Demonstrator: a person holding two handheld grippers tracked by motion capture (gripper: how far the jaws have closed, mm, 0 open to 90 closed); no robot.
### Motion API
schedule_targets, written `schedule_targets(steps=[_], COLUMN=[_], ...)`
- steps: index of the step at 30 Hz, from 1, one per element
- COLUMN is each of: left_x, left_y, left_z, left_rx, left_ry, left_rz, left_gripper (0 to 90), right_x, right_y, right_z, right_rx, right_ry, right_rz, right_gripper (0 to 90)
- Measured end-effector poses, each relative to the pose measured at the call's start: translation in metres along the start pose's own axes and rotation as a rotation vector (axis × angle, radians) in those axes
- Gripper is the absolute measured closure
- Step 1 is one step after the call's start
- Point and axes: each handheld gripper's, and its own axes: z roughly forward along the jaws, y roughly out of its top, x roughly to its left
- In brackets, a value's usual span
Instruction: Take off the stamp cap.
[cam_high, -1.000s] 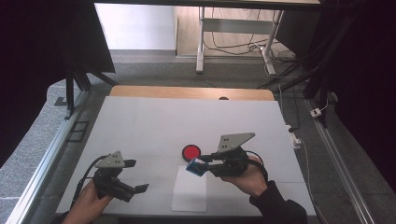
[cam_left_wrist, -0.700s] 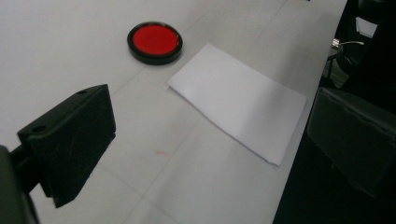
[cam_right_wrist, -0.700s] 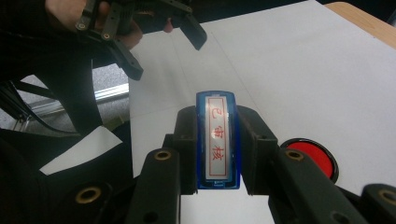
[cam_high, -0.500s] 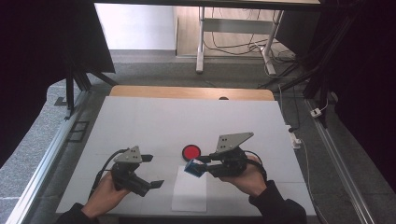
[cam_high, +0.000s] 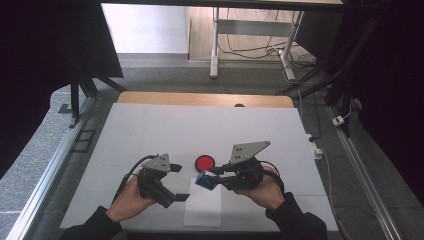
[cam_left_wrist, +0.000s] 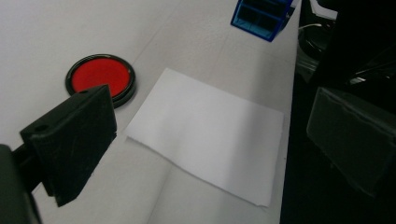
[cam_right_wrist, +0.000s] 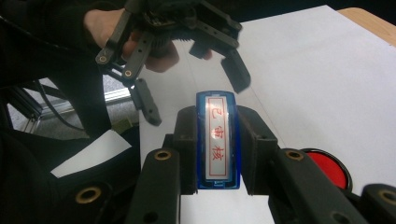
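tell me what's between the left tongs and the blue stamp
In the high view, the near corner of the white paper sheet on the table lies between the open left tongs and the blue stamp; otherwise that stretch is bare.

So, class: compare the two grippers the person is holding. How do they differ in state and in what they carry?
The right gripper is shut on a blue stamp, while the left gripper stands open with nothing between its jaws. The right gripper holds the stamp just beside the red ink pad; the left gripper hovers at the near left edge of the white paper. Both are black, hand-held, and point inward over the table.
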Motion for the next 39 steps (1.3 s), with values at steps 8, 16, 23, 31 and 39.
schedule_targets(steps=[8, 16, 23, 31, 39], left_x=[0.002, 0.000, -0.002, -0.001, 0.003], left_y=[0.009, 0.021, 0.027, 0.026, 0.023], left_z=[0.013, 0.025, 0.035, 0.032, 0.026], left_rx=[0.007, 0.024, 0.041, 0.024, -0.013], left_ry=[-0.048, -0.090, -0.146, -0.178, -0.225], left_rz=[0.029, 0.071, 0.139, 0.201, 0.188], left_gripper=[0.0, 0.0, 0.0, 18.7, 42.1], right_x=[0.002, 0.003, 0.005, 0.006, 0.007], right_y=[0.001, 0.002, 0.002, 0.002, 0.002], right_z=[0.001, 0.003, 0.004, 0.003, 0.004], right_rx=[0.001, 0.010, 0.010, 0.004, 0.005], right_ry=[0.014, 0.026, 0.040, 0.054, 0.069], right_rz=[-0.009, -0.027, -0.032, -0.040, -0.041], right_gripper=[71.1, 71.1, 71.1, 71.1, 71.1])
